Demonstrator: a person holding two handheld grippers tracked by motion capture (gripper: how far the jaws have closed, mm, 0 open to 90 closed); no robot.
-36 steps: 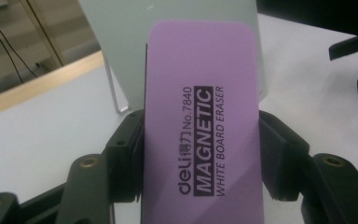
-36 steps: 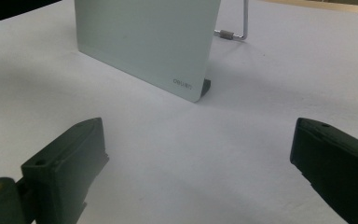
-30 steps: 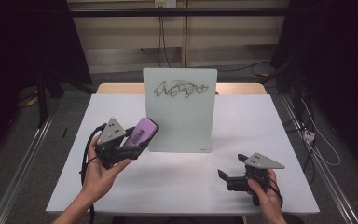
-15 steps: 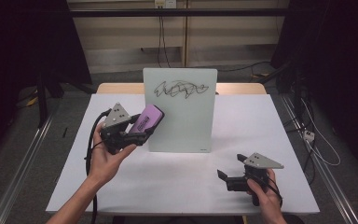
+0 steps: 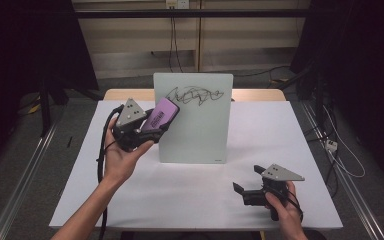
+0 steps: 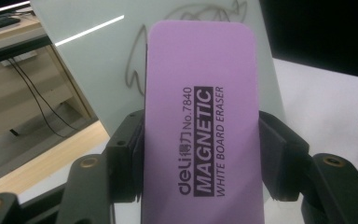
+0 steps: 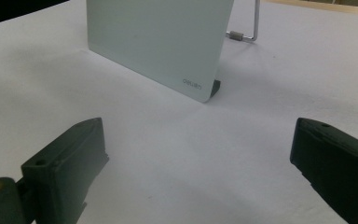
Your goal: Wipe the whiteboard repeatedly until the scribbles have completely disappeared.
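My left gripper (image 6: 200, 154) clamps the purple eraser (image 6: 200, 126), label readable up close, scribbled whiteboard (image 5: 195, 120) just ahead. My right gripper (image 7: 200, 163) gapes empty above the white worktop (image 5: 260, 130); the room is dark.

The worktop (image 5: 195, 200) is lit brightly from above — the surroundings are left dark. A glare streak is seen on the whiteboard (image 6: 93, 60); the near tool jaws are blurred.

High view looks down; both gripper views closely face the whiteboard (image 5: 195, 120).
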